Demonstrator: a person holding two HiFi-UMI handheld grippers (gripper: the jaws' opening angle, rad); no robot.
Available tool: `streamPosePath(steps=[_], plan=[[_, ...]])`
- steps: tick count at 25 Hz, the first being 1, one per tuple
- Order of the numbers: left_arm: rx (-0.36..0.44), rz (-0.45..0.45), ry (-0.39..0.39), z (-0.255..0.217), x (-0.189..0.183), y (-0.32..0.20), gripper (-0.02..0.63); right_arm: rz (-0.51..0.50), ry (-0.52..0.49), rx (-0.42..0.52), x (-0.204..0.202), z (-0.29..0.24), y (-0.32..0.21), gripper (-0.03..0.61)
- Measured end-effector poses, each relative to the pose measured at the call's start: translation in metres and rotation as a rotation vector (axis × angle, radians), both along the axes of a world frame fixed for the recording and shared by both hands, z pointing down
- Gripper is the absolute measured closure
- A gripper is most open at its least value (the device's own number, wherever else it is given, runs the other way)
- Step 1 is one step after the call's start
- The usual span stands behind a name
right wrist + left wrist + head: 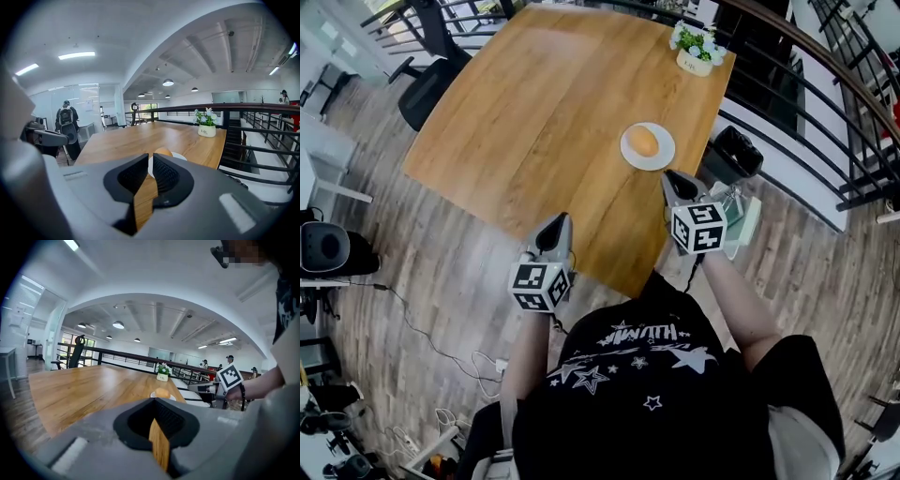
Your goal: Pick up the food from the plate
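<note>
Presently the left gripper (pixel 558 225) is held with its jaws pressed together, empty, at the near edge of the wooden table (pixel 544 103). The right gripper (pixel 674 178) is held barely parted, pinching nothing, just short of the white plate (pixel 660 162). The round orange-brown food (pixel 645 142) is left lying on that plate. A flower pot (pixel 695 61) marked "Life" is set at the far corner, near a black railing (pixel 825 70); plank flooring (pixel 441 262) is seen around the table.

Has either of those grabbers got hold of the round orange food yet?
No, the food lies on the white plate, and the left gripper and right gripper are both short of it.
</note>
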State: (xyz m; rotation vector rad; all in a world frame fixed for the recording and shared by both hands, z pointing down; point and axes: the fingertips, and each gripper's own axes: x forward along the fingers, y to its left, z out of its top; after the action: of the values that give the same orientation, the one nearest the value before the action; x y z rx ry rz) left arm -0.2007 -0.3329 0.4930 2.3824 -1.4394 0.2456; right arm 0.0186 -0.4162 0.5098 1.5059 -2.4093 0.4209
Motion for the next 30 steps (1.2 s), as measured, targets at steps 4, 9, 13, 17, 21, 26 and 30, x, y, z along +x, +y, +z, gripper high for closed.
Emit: streamPosePath(steps=[4, 9, 13, 17, 21, 26, 30], plan=[[-0.018, -0.015, -0.005, 0.002, 0.015, -0.022, 0.612, -0.033, 0.008, -0.048, 0.004, 0.014, -0.029, 0.473], [-0.037, -0.001, -0.029, 0.003, 0.035, -0.033, 0.612, -0.08, 0.01, -0.12, -0.001, 0.036, -0.055, 0.307], [-0.038, -0.026, -0.047, 0.003, 0.038, -0.035, 0.612, -0.107, 0.01, -0.135, -0.005, 0.045, -0.072, 0.246], [-0.056, -0.071, -0.054, 0.008, 0.03, -0.047, 0.612, -0.112, 0.034, -0.154, -0.006, 0.054, -0.092, 0.207], [-0.077, -0.111, -0.04, 0.014, 0.027, -0.065, 0.612, -0.137, 0.066, -0.191, -0.007, 0.068, -0.108, 0.207], [-0.092, -0.143, -0.039, 0.018, 0.026, -0.075, 0.612, -0.189, 0.098, -0.226, -0.014, 0.086, -0.116, 0.207], [-0.106, -0.166, -0.04, 0.023, 0.024, -0.079, 0.612, -0.217, 0.128, -0.234, -0.02, 0.096, -0.126, 0.202]])
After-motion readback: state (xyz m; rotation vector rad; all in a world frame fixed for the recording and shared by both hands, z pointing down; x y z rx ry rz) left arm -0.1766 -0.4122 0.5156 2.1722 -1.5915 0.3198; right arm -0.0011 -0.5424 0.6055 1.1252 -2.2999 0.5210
